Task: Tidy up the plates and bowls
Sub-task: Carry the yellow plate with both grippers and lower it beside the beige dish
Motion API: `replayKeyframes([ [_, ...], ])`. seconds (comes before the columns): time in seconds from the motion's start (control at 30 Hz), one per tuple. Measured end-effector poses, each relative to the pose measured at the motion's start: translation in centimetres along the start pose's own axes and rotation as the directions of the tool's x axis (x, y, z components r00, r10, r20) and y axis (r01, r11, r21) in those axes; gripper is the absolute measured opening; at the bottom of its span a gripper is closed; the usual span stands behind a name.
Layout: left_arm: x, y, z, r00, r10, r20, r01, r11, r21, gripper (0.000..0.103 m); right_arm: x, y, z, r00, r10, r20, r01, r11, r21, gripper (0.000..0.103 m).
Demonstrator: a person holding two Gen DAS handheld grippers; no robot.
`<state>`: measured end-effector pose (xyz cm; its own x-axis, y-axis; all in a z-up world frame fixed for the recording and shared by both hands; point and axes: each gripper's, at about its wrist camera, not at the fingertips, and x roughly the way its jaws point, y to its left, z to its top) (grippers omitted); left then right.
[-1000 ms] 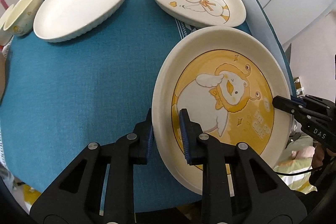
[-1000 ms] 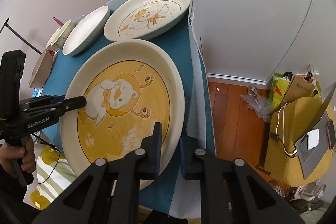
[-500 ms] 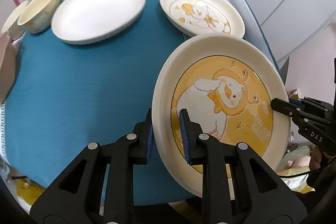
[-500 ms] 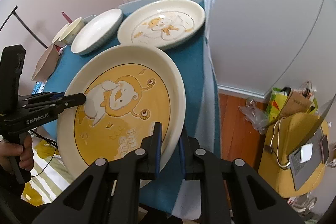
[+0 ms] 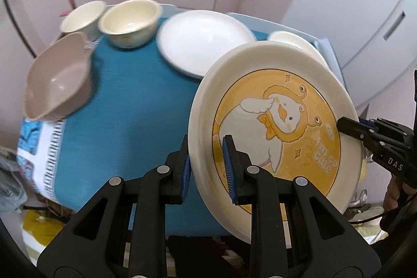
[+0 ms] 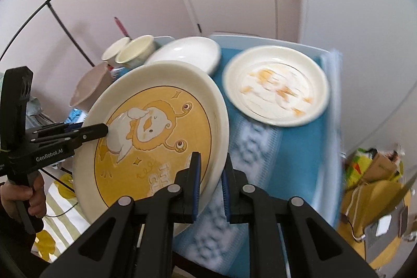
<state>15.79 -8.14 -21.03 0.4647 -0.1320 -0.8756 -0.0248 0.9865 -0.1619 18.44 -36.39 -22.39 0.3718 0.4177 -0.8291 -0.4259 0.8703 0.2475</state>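
A: Cream and yellow, the big duck plate (image 5: 276, 127) is hanging tilted above the near right part of the table (image 5: 125, 121), lifted clear of the blue cloth. The left tongs (image 5: 207, 168) are pinching its near rim, one pad on the face and one behind.

B: And the right tongs (image 6: 210, 183) are clamping the opposite rim of the big duck plate the same way. The finger behind the plate is only partly showing.

A: Beyond the big duck plate, the plain white plate (image 5: 206, 43) is lying flat on the cloth. The smaller duck plate (image 6: 276, 85) is sitting to the right of it; from the left camera the lifted plate is hiding nearly all of it, and from the right camera its picture is smearing into orange streaks.

B: Left of the white plate, two cream bowls (image 5: 130, 20) are standing side by side. A brownish bowl (image 5: 57, 80) is sitting at the table's left edge, blurred, so I cannot tell whether it is overhanging.

A: The table's near edge is being cut off by the tongs' black arms.
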Motion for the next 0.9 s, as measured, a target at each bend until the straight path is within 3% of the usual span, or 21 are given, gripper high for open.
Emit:
replayKeyframes([
  [0.27, -1.5, 8.7, 0.0, 1.0, 0.027, -0.007, -0.027, 0.999, -0.033, 0.02, 4.7, 7.3, 1.8, 0.999, 0.026, -0.041, -0.027, 0.999, -0.028, 0.014],
  [0.5, 0.8, 14.1, -0.8, 0.997, 0.014, -0.069, -0.017, 0.999, -0.036, 0.02, 8.7, 11.6, 1.6, 0.996, 0.007, -0.087, -0.009, 1.0, -0.014, 0.014],
  [0.9, 4.5, 17.9, -1.2, 0.994, -0.029, -0.11, 0.032, 0.999, 0.027, 0.02, 13.5, 13.0, 0.7, 0.993, -0.045, -0.108, 0.051, 0.997, 0.06, 0.014],
])
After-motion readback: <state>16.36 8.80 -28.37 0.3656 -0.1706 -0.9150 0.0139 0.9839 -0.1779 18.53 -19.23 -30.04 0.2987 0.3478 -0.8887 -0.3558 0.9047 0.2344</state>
